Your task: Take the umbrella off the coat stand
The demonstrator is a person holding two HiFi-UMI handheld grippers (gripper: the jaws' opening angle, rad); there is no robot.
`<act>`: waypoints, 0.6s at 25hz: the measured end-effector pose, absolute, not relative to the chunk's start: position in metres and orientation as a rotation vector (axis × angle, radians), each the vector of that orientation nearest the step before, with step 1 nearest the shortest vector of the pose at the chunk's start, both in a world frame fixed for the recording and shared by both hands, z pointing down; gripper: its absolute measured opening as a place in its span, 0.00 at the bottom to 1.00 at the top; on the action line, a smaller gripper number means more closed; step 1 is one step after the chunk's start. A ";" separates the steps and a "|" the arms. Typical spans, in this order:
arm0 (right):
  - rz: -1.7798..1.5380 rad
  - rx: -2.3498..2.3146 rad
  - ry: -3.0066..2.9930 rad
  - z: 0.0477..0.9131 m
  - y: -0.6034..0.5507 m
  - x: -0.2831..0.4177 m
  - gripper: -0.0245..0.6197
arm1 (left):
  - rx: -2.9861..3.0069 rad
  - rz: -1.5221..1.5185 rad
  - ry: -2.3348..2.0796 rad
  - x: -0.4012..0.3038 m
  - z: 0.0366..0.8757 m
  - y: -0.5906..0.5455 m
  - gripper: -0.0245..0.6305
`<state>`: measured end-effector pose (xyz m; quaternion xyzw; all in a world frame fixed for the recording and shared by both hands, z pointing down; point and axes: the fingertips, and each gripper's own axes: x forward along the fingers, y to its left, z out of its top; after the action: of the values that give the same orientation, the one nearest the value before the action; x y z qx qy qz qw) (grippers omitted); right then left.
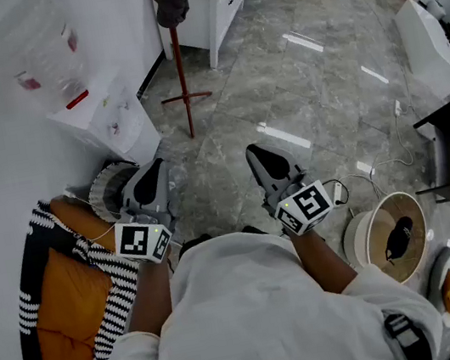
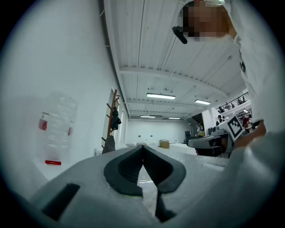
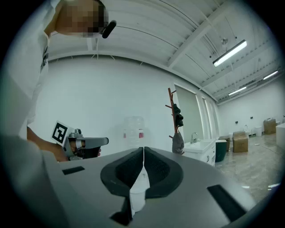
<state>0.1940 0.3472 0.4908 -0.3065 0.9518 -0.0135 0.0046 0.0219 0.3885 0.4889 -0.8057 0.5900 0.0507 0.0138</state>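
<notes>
Tiled floor (image 1: pixel 293 76); umbrella (image 3: pixel 178 116) on coat stand (image 1: pixel 181 70) far ahead of L tongs (image 2: pixel 142 150), R tongs (image 3: pixel 143 153), both pressed together

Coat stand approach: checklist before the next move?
1. Left hand-held gripper empty, jaws together: ok.
2. Right hand-held gripper empty, jaws together: ok.
3. Coat stand upright and in view: ok.
4. Umbrella picked out on the stand: cannot tell; only a dark bundle shows near the top.
5. Stand within reach: not ok; open floor lies between it and both grippers.
</notes>
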 end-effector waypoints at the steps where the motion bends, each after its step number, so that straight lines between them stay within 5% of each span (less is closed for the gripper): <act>1: -0.040 -0.942 2.986 0.491 0.348 0.190 0.06 | -2.518 0.158 1.827 0.020 0.490 0.388 0.05; 15: -0.047 -0.960 2.914 0.488 0.347 0.147 0.06 | -2.622 0.229 1.747 -0.036 0.504 0.383 0.05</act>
<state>0.1466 0.3472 0.4875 -0.3126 0.9491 -0.0154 0.0369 -0.0361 0.3825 0.5038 -0.8300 0.5529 0.0725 -0.0085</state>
